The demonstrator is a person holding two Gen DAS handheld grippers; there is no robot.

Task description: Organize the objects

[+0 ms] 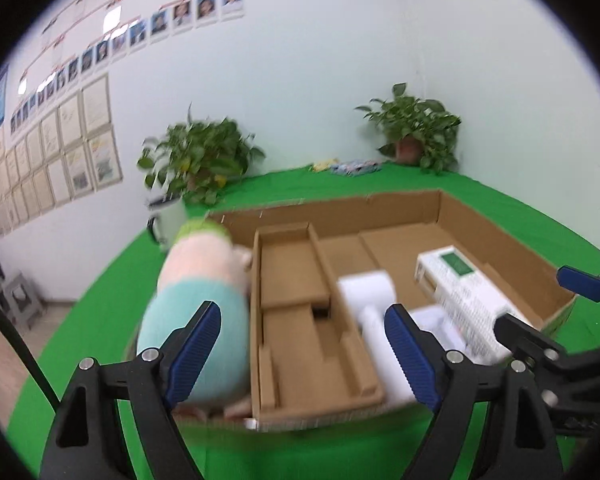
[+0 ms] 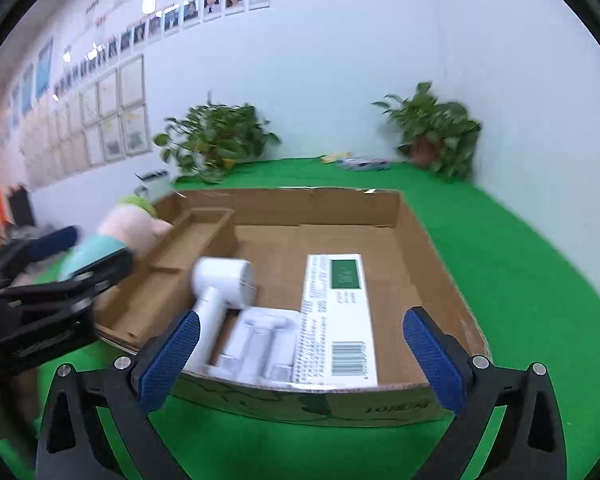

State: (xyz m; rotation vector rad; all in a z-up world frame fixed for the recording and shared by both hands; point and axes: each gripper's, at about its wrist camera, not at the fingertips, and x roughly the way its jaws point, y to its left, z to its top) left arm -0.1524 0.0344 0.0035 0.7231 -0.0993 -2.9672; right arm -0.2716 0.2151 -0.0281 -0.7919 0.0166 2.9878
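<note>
Both grippers hover at the near edge of the green table [image 2: 520, 248], fingers spread wide and holding nothing. The left gripper [image 1: 302, 354] sits nearer the plush toy [image 1: 198, 304] — a pink, mint-bodied, green-capped doll lying outside the cardboard box [image 2: 420, 224], against its left wall, long axis running near to far, just left of the left fingers. The right gripper [image 2: 300, 360] faces the box's near wall. Inside lie a white hair dryer [image 2: 220, 284], its white tray [image 2: 260, 344] and a long white carton [image 2: 336, 316] with a green label, beside a cardboard insert [image 1: 296, 312]. Two potted plants [image 2: 220, 140] stand at the far wall.
</note>
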